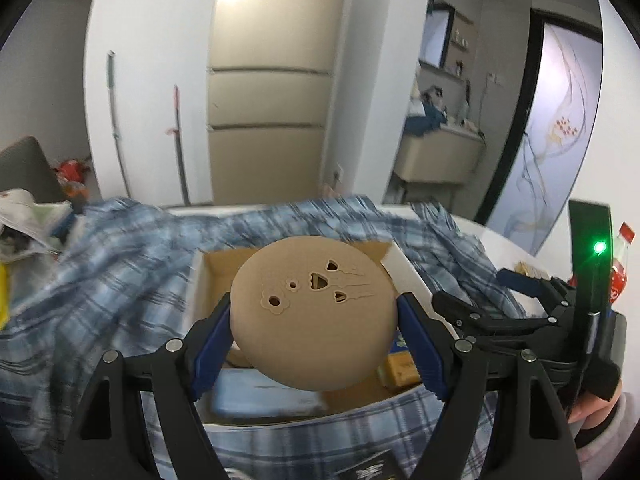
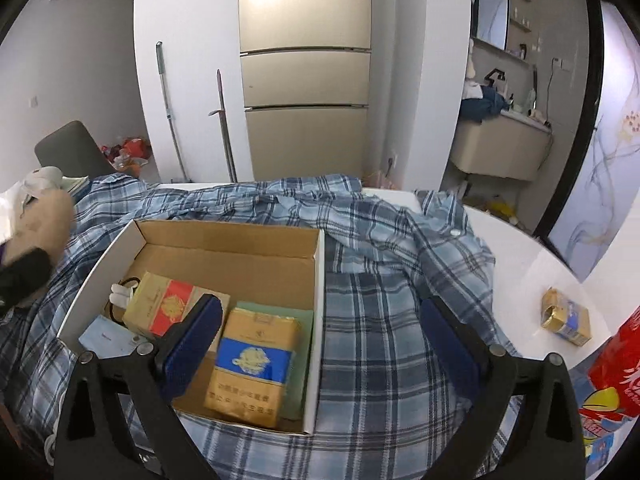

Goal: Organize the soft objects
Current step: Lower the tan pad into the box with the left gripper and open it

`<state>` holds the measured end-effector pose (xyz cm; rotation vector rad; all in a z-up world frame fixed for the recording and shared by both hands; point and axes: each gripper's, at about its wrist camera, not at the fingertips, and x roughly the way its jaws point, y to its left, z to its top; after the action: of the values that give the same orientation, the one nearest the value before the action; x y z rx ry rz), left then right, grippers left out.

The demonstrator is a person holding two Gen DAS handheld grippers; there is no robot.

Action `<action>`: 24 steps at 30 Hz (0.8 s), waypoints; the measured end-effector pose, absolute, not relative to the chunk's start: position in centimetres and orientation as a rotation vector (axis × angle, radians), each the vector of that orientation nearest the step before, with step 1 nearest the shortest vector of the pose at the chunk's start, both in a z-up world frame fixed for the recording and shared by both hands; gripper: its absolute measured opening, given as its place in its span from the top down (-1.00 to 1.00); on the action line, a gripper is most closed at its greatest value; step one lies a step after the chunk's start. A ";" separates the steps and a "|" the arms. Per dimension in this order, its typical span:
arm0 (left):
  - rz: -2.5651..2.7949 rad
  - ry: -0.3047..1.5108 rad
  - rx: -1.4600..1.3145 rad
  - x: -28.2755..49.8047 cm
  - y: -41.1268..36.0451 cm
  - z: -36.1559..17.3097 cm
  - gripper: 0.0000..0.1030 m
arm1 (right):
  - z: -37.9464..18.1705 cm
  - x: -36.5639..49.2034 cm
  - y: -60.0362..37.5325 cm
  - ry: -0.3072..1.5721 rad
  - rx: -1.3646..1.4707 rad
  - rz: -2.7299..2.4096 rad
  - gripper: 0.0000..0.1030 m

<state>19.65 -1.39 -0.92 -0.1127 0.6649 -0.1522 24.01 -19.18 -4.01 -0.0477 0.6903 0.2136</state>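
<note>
White table (image 2: 520,248), plaid cloth (image 2: 380,300), beige fridge (image 2: 306,80)

Tan disc (image 1: 314,312) hides most box (image 1: 208,268) contents.

Ahead of you stood a tall beige fridge (image 2: 306,76) against white walls (image 2: 184,92), with two long-handled mops (image 2: 170,112) leaning just to its left. To your right a beige vanity cabinet (image 2: 500,148) sat beneath a mirror (image 2: 493,20), beside a dark-framed sliding door (image 2: 600,152) with a pale swirled pattern. A grey chair back (image 2: 70,152) showed at far left, and the white tabletop (image 2: 520,248) caught soft, even light.
</note>
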 end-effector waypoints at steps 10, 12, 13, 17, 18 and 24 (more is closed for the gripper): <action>-0.255 0.761 -0.086 21.9 -6.5 -3.9 -0.55 | -5.4 26.6 -23.3 0.811 0.011 0.098 -0.93; -0.263 0.765 -0.065 22.3 -7.4 -4.0 -0.55 | -6.0 27.0 -24.1 0.823 0.019 0.073 -0.93; -0.267 0.771 -0.058 22.5 -7.7 -4.1 -0.56 | -6.2 27.2 -24.4 0.829 0.028 0.067 -0.93; -0.276 0.793 -0.032 23.2 -8.6 -4.8 -0.60 | -6.1 27.3 -25.2 0.836 0.072 0.091 -0.93; -0.277 0.790 -0.013 23.1 -9.0 -5.0 -0.62 | -5.9 27.3 -25.3 0.832 0.082 0.100 -0.93; -0.275 0.689 0.047 21.5 -9.6 -4.3 -0.70 | -5.1 27.0 -25.4 0.801 0.099 0.119 -0.93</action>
<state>21.48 -9.64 -4.29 0.0473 0.6893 -0.2754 26.99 -25.44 -5.15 0.0995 0.8012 0.1193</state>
